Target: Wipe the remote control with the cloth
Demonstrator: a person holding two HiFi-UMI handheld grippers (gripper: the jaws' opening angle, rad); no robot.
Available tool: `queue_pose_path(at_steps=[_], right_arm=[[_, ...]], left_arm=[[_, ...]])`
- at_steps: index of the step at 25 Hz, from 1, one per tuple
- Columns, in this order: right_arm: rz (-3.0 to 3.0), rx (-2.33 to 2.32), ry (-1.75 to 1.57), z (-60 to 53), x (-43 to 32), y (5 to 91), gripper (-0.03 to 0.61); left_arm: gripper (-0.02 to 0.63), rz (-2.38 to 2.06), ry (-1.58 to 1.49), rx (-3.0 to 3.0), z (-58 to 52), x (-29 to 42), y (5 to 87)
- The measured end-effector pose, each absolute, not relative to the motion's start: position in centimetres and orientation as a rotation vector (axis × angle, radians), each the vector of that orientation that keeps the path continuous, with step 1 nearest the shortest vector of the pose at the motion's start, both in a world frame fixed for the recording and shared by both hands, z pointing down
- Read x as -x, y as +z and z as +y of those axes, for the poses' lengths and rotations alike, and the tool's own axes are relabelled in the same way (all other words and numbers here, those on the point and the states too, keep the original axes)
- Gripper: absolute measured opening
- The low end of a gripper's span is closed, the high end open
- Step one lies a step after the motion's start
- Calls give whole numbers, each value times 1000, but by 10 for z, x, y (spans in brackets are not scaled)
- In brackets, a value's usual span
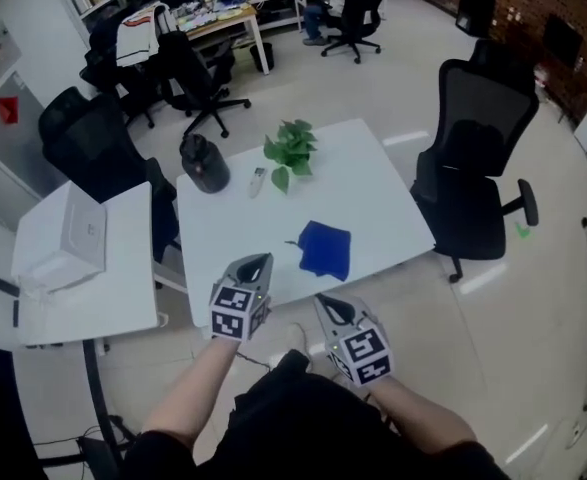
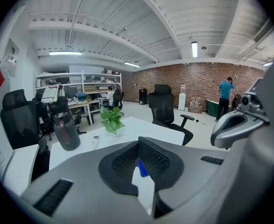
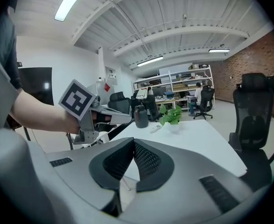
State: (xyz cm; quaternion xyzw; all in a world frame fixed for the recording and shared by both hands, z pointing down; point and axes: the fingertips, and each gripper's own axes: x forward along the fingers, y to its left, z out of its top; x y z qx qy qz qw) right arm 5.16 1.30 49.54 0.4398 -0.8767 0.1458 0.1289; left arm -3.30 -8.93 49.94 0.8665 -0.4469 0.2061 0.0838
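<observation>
Nearest, the left hand-held gripper (image 1: 257, 265) and the right hand-held gripper (image 1: 330, 306) hover at the tabletop's (image 1: 383, 203) near edge, both with jaws pressed together and nothing in them. Just beyond lies the blue cloth (image 1: 326, 249), close to that edge: a dragging pick could pull it off onto the floor. Farther back the remote control (image 1: 258, 181) lies between a dark jug (image 1: 204, 164) and a potted plant (image 1: 291, 150). A wide wipe there might knock either. The tabletop's right side is bare and gives room to work.
</observation>
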Motion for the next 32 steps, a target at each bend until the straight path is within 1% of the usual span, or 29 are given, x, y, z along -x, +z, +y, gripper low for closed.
queue_pose_path(at_steps=[10, 11, 15, 18, 20, 25, 28, 32], right_arm=[[-2388, -1246, 547, -124, -12, 549, 11], [-2374, -1249, 567, -136, -9, 553, 11], [-2316, -1254, 630, -176, 2, 571, 11], [-2280, -1260, 665, -196, 5, 586, 11], [-2258, -1264, 687, -203, 5, 594, 11], [-2212, -1276, 740, -210, 3, 611, 9], [-2194, -1288, 754, -214, -2, 618, 9], [-2179, -1320, 763, -220, -9, 617, 11]], left_arm=[[5, -1397, 751, -2396, -280, 94, 593], [18, -1404, 777, -2383, -298, 97, 603], [151, -1433, 873, -2302, -364, 113, 643], [216, -1451, 924, -2249, -405, 120, 672], [229, -1436, 956, -2220, -423, 121, 692], [230, -1367, 1009, -2164, -440, 117, 733], [230, -1365, 1009, -2156, -442, 116, 739], [210, -1353, 1010, -2181, -441, 112, 738]])
